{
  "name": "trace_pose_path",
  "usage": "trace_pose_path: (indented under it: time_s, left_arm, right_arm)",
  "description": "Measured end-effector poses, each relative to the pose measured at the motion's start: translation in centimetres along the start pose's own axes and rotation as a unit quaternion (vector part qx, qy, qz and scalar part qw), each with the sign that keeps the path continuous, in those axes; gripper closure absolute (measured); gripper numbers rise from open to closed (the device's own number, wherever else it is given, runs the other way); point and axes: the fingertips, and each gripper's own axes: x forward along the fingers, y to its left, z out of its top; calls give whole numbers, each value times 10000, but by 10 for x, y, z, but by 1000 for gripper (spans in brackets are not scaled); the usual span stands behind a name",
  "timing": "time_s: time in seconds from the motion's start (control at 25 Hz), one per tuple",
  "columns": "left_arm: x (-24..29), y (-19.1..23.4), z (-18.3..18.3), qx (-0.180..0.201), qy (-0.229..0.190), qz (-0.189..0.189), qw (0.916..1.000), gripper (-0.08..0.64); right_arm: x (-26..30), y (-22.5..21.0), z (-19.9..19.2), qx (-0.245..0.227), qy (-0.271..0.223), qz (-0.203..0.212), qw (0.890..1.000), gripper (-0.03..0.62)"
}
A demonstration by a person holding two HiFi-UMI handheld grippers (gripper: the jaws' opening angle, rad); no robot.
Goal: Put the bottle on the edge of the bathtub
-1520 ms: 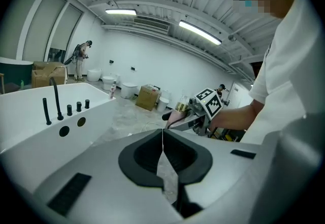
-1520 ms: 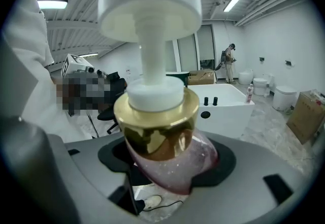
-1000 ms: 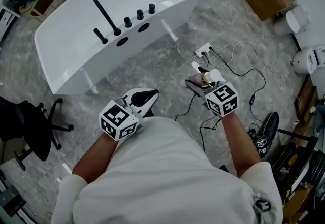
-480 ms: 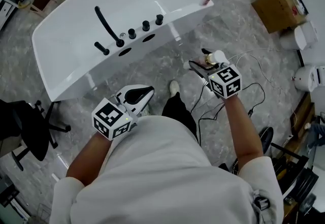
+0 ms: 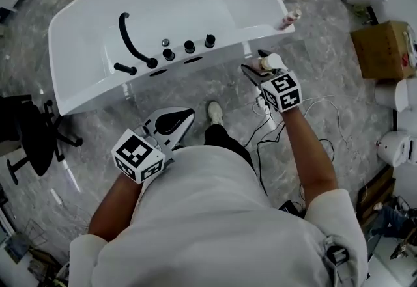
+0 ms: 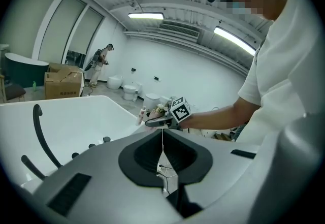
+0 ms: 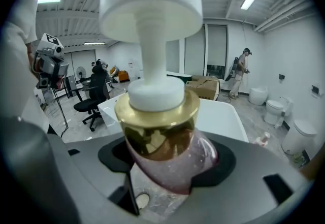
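Note:
A pink bottle with a gold collar and a white pump top is clamped in my right gripper, which is shut on it just off the near right corner of the white bathtub. In the right gripper view the bottle fills the space between the jaws and leans a little. My left gripper hangs low by my body over the floor, its jaws shut with nothing in them. From the left gripper view I see the right gripper holding the bottle beside the bathtub.
A second small pink bottle lies on the tub's right corner. Black taps and a black spout stand along the tub's near rim. Cables and a power strip lie on the marble floor. A cardboard box and toilets are at right, an office chair at left.
I have stepped closer to the tub. My right gripper has carried the bottle forward, from over the floor cables to the tub's near right corner. The left gripper stays low by my body.

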Motion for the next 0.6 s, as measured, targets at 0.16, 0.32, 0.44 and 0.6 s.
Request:
trace_pose_path:
  time_s: [0.16, 0.32, 0.44, 0.6]
  left_arm:
    - [28, 8, 12, -181, -11, 320, 9993, 540]
    - [44, 15, 15, -421, -56, 652, 9970, 540]
    - [54, 23, 16, -507, -28, 778, 9957, 540]
    - [60, 32, 16, -647, 23, 938, 9935, 540]
  right_arm:
    - [38, -44, -3, -185, 26, 191, 9996, 290]
    - [77, -70, -6, -375, 60, 404, 9985, 290]
    - [106, -86, -8, -424, 57, 499, 9978, 291]
    - [138, -99, -11, -488, 64, 579, 9971, 291]
